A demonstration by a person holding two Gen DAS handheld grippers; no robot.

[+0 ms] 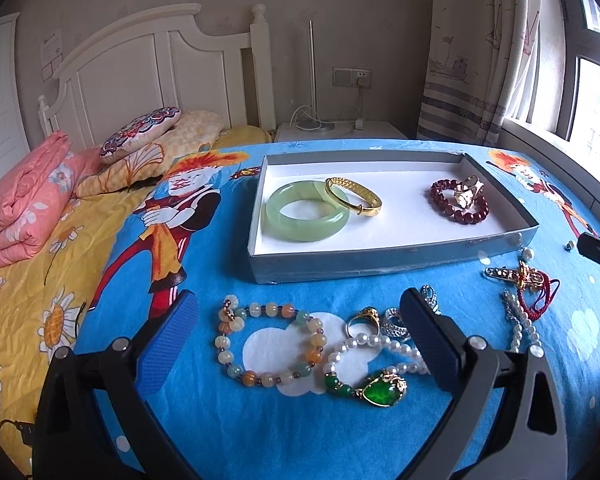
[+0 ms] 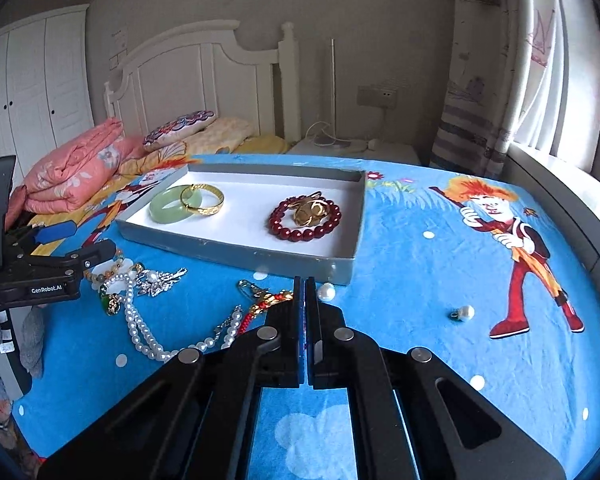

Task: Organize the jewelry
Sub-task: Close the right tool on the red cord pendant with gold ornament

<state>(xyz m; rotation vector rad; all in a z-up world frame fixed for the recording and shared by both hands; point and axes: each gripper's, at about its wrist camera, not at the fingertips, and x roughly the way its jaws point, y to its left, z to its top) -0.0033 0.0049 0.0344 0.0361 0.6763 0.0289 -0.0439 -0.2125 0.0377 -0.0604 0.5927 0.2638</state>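
A grey tray (image 1: 380,266) (image 2: 228,252) with a white floor sits on the blue blanket. In it lie a green jade bangle (image 1: 306,222) (image 2: 172,214), a gold bangle (image 1: 354,196) (image 2: 204,200) and a dark red bead bracelet (image 1: 456,210) (image 2: 304,234) around a gold piece. My left gripper (image 1: 300,340) is open above a pastel bead bracelet (image 1: 236,344), a pearl necklace (image 1: 380,344) (image 2: 140,332), a green pendant (image 1: 380,390) and rings (image 1: 364,318). My right gripper (image 2: 305,292) is shut and empty, beside a red cord charm (image 2: 266,304) (image 1: 534,288).
A loose pearl (image 2: 326,292) lies by the tray's near corner, and another pearl charm (image 2: 464,313) lies to the right. A silver brooch (image 2: 160,278) is near the left gripper. Folded pink quilt (image 1: 24,200) and pillows lie at the left. Window ledge runs along the right.
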